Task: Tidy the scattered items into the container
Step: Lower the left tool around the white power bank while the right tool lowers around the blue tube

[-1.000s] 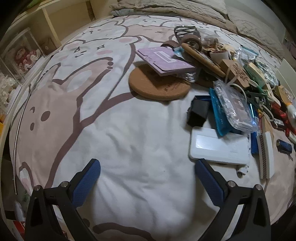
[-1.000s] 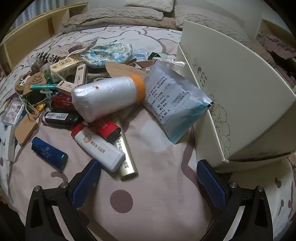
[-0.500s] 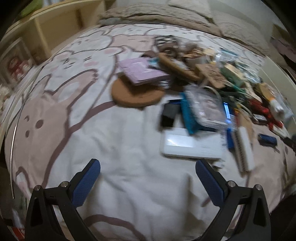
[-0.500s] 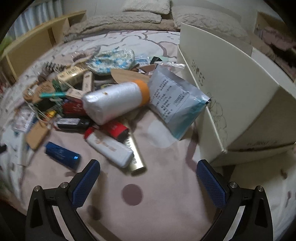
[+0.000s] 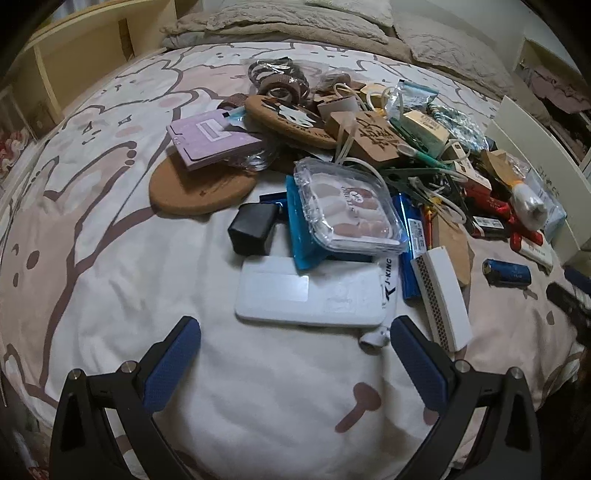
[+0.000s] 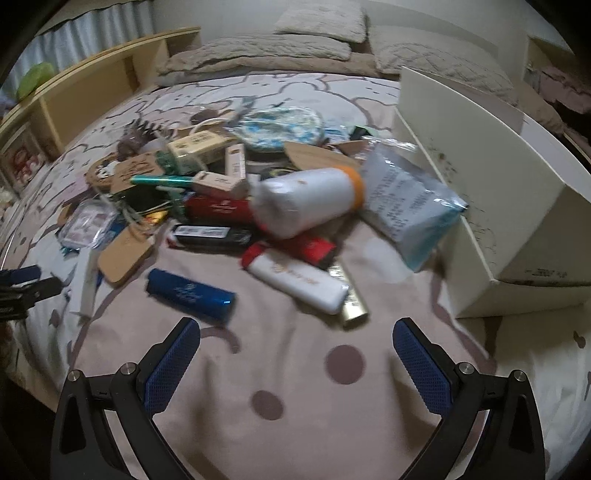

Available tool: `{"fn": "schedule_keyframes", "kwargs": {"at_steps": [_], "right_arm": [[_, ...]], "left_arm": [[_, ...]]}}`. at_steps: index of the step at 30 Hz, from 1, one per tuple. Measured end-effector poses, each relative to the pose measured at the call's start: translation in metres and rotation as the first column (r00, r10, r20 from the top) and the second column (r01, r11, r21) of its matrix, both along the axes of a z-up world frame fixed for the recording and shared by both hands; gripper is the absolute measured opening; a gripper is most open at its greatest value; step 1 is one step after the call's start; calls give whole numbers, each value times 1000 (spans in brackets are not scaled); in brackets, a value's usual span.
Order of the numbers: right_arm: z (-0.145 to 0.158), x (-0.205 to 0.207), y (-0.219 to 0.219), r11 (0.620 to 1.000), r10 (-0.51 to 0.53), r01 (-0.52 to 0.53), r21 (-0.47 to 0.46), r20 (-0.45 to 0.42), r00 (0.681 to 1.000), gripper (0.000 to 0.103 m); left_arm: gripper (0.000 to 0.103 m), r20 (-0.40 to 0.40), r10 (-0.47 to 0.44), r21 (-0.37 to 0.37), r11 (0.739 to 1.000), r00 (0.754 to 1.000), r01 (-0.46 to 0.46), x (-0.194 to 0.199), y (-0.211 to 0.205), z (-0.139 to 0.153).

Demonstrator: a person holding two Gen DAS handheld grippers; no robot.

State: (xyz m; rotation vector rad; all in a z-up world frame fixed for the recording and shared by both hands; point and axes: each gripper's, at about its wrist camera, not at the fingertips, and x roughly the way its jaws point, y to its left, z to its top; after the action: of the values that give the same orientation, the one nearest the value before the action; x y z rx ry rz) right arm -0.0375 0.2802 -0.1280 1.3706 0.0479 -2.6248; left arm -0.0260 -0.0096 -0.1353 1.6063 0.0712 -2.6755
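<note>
A heap of small items covers the bedspread. In the left wrist view, a white flat case lies just ahead of my open left gripper, with a clear plastic box, a black cube and a cork disc beyond. In the right wrist view my right gripper is open and empty above the spread. Ahead of it lie a blue tube, a white tube and a white wrapped roll. The cream cardboard box stands at the right.
A grey-blue pouch leans against the box wall. Pillows lie at the head of the bed and a wooden shelf runs along the left. The left gripper's tip shows at the left edge of the right wrist view.
Both grippers pulled back and swung, so the heap sits more central in each view. The left one now faces the white case squarely. Nothing was grasped.
</note>
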Motion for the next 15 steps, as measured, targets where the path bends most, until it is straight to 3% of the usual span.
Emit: {"fn": "schedule_keyframes", "kwargs": {"at_steps": [10, 15], "right_arm": [[-16, 3, -35, 999, 36, -36, 21, 39, 999, 103], [-24, 2, -48, 999, 3, -6, 49, 57, 998, 103]], "left_arm": [[102, -14, 5, 19, 1000, 1000, -4, -8, 2, -4], [102, -20, -3, 13, 1000, 1000, 3, -10, 4, -6]]}}
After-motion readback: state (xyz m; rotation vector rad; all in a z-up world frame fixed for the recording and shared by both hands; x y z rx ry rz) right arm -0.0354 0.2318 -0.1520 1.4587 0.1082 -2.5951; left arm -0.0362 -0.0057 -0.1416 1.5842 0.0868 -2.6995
